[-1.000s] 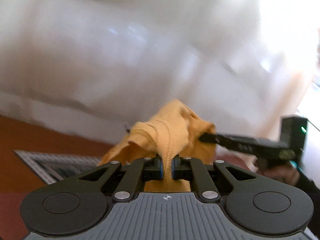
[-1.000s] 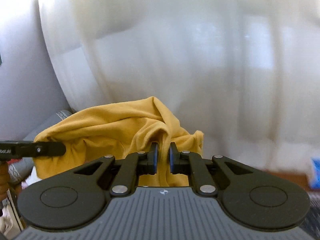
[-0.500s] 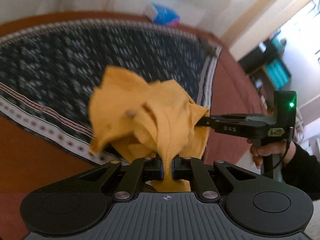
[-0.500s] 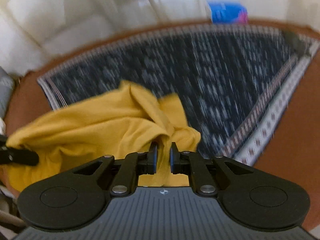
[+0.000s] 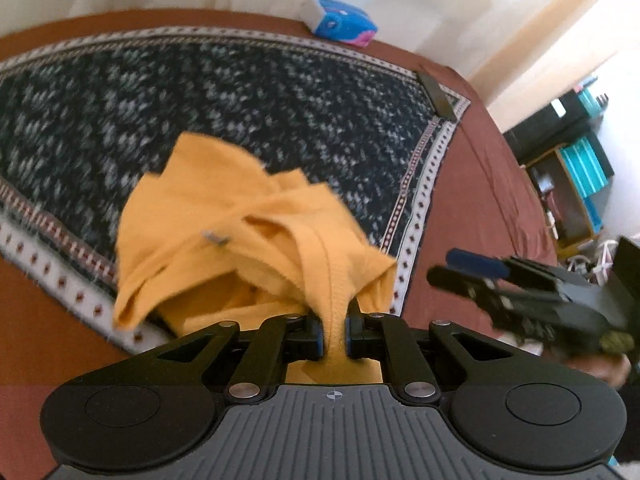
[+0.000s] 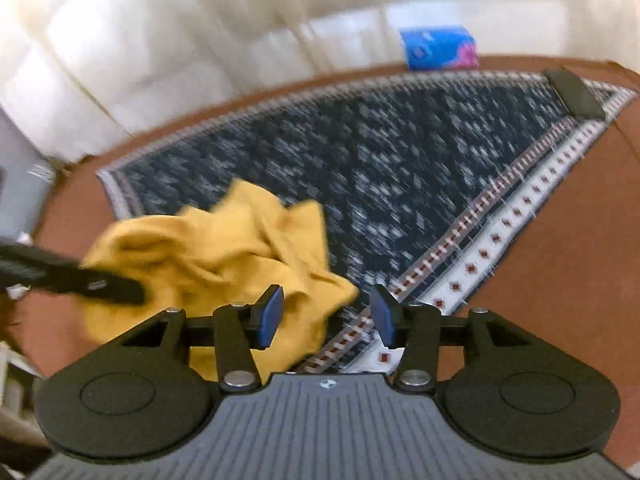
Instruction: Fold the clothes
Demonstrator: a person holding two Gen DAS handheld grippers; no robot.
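While the yellow garment (image 5: 240,236) bunches over the near edge of the patterned rug (image 5: 248,92), the left tongs (image 5: 334,334) have just been easing apart, its seam between their pads. The right tongs (image 6: 326,316) have just sprung wide beside the garment, nothing between them.

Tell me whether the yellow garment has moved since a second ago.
Yes. The yellow garment has come down from in front of the white curtain onto the patterned rug; the right gripper has just been opening and no longer pinches it.
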